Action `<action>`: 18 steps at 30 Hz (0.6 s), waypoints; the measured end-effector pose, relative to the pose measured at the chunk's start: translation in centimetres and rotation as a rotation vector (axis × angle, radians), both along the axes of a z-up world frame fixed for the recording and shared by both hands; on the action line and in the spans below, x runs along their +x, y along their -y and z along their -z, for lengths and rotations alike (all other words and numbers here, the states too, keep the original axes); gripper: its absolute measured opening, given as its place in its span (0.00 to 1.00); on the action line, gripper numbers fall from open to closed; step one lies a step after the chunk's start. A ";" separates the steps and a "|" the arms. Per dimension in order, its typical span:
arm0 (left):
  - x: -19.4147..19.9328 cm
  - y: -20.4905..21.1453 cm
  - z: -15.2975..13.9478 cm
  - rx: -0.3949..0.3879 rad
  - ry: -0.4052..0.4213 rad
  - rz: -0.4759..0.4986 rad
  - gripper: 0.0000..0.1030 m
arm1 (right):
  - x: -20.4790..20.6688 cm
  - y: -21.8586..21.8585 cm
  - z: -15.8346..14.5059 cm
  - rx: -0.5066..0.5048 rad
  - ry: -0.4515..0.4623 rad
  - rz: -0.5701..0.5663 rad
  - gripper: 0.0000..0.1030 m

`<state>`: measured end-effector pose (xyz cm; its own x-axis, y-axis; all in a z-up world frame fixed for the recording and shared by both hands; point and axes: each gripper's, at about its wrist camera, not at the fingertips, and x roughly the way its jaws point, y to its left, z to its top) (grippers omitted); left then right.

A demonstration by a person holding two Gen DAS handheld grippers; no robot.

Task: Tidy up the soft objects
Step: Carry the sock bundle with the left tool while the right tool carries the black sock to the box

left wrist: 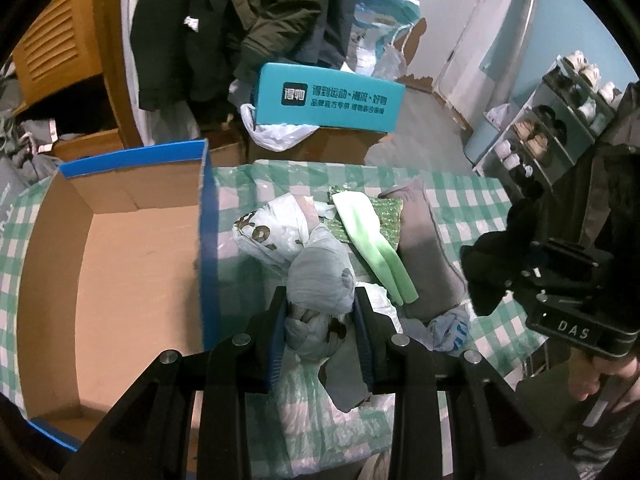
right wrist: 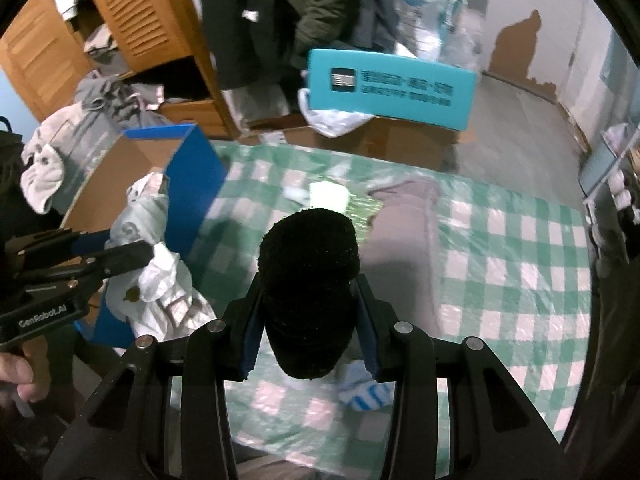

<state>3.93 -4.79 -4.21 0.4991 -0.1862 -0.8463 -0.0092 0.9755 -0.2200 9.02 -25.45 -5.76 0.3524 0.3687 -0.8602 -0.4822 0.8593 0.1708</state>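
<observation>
My left gripper (left wrist: 320,300) is shut on a pale grey and white cloth bundle with brown print (left wrist: 316,264), held just right of an open cardboard box with a blue rim (left wrist: 208,240). In the right wrist view my right gripper (right wrist: 309,284) is shut on a black fuzzy roll (right wrist: 308,248) above the green checked sheet (right wrist: 500,264). Further right on the sheet lie a light green cloth (left wrist: 372,240), a glittery green piece (left wrist: 388,216), a grey cushion (left wrist: 428,252) and a small blue-striped cloth (left wrist: 452,328). The box's brown floor shows bare.
A teal carton (left wrist: 328,100) rests on brown boxes and a plastic bag beyond the sheet. Dark coats hang by a wooden wardrobe (left wrist: 60,52) at the back left. A shoe rack (left wrist: 560,120) stands at the right. A person's hand (right wrist: 16,376) grips the left tool.
</observation>
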 end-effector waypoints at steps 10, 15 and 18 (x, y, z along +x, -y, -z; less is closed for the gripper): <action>-2.2 -3.4 -1.6 0.009 0.042 -0.045 0.30 | -1.0 -4.9 -1.1 0.014 0.001 -0.098 0.39; -3.0 -5.2 -2.1 0.031 0.062 -0.067 0.30 | -1.4 -7.6 -1.8 0.027 0.008 -0.146 0.39; -3.5 -6.5 -2.2 0.020 0.067 -0.086 0.30 | -1.6 -9.2 -1.9 0.034 0.007 -0.173 0.39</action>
